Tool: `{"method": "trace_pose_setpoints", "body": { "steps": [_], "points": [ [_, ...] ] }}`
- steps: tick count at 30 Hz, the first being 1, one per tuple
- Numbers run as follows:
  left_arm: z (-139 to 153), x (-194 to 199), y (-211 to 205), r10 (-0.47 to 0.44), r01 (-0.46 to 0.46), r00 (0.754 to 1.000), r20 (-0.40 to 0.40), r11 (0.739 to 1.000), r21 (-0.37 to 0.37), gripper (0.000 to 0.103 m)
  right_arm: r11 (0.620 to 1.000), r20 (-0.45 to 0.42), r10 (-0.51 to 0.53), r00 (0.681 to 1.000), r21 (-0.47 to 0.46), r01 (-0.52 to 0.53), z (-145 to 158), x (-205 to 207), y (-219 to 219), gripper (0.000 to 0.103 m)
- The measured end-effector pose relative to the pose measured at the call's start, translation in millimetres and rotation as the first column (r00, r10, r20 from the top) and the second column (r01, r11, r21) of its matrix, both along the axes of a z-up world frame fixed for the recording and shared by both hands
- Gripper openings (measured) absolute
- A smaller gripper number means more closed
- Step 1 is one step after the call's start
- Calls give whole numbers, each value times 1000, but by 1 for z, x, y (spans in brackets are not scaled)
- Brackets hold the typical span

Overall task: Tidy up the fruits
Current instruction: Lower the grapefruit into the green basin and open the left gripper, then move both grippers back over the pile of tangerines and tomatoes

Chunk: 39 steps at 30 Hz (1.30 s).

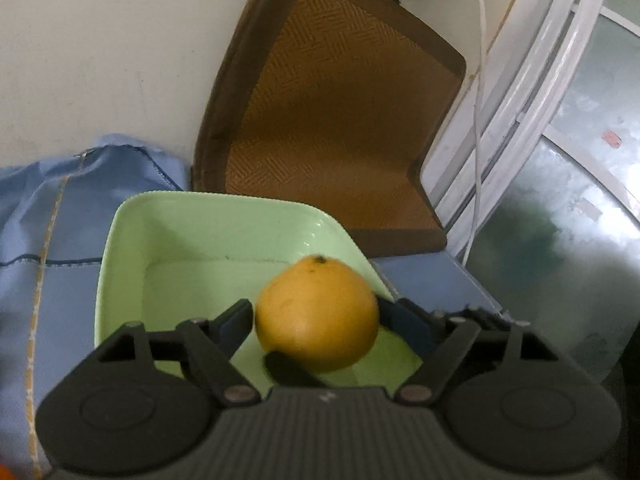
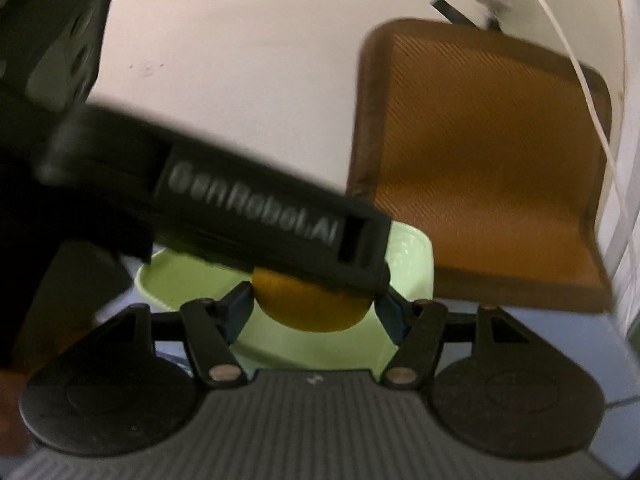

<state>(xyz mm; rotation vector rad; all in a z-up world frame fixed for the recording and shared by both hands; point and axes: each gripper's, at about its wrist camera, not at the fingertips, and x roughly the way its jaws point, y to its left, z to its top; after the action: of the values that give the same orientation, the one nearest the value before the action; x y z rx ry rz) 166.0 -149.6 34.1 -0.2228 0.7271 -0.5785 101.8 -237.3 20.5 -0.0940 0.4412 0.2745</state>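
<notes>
so the left gripper grasps an orange, one blue pad on each side of the fruit, and holds it above the near right corner of a pale green dish. the dish sits on a blue cloth and its bare floor shows beyond the fruit (stem end of the orange points away from the camera). behind the dish a brown woven mat leans against the wall, with a white cable hanging to its right.

from the right wrist, the right gripper has an orange fruit between its pads too, over the green dish. the left gripper's black body crosses in front and hides the top of that fruit, so i cannot tell whether the right pads really press it or only flank it. the mat stands behind.
</notes>
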Motion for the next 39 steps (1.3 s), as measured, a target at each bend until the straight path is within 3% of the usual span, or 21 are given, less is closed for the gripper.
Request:
{"method": "trace_pose_setpoints", "body": {
  "steps": [3, 9, 12, 17, 21, 24, 32, 37, 39],
  "points": [
    [7, -9, 4, 24, -24, 999, 41, 1000, 1, 93, 999, 58, -33, 998, -10, 34, -1, -8, -2, 88],
    [34, -57, 67, 106, -95, 987, 118, 990, -100, 93, 999, 146, -18, 989, 47, 11, 3, -34, -4, 87],
    [38, -91, 122, 207, -195, 965, 163, 977, -87, 94, 994, 183, -5, 983, 107, -15, 9, -48, -1, 80],
    [22, -136, 220, 406, -407, 903, 139, 913, -27, 93, 976, 133, 132, 982, 158, -152, 20, -68, 28, 59],
    [2, -153, 284, 539, -537, 841, 42, 842, -59, 86, 955, 66, 282, 957, 76, -287, 15, -75, 79, 57],
    [-7, -154, 307, 566, -563, 824, -8, 818, -117, 85, 940, 12, 342, 940, -3, -342, 5, -63, 113, 58],
    [-15, -134, 300, 511, -510, 860, 5, 859, -39, 85, 937, -112, 339, 934, -54, -346, -13, -45, 148, 58],
    [-6, -117, 295, 497, -495, 867, 34, 868, -46, 85, 936, -140, 341, 930, -40, -349, -15, -36, 150, 58],
    [0, -111, 289, 483, -481, 874, 53, 876, -42, 85, 933, -150, 350, 925, -28, -358, -17, -31, 152, 51]
  ]
}}
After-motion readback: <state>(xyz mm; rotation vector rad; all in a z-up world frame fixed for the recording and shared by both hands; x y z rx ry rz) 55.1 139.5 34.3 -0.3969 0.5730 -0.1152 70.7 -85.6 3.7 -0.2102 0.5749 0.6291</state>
